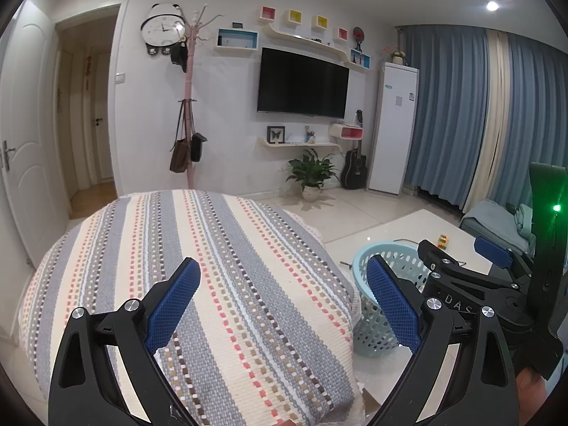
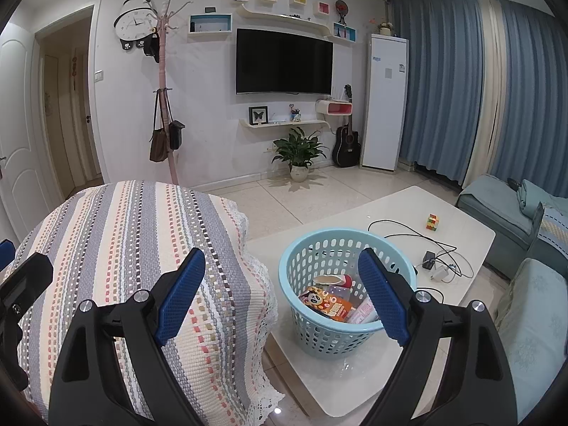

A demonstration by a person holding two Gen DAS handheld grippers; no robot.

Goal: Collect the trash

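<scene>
Wrappers point(image 2: 330, 303) in blue basket point(image 2: 312, 330), left gripper point(image 1: 282, 305) and right gripper point(image 2: 282, 296) both released, empty

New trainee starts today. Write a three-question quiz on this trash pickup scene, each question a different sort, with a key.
1. True or false: the blue basket is empty.
2. Multiple choice: the basket stands on A) the floor, B) the white table, C) the striped cover.
3. Fill in: the small multicoloured thing farther back on the table is a puzzle ____.

Key:
1. False; packets lie inside.
2. B.
3. Cube.
Bonus fact: the right gripper and left gripper both have open, empty fingers.
</scene>
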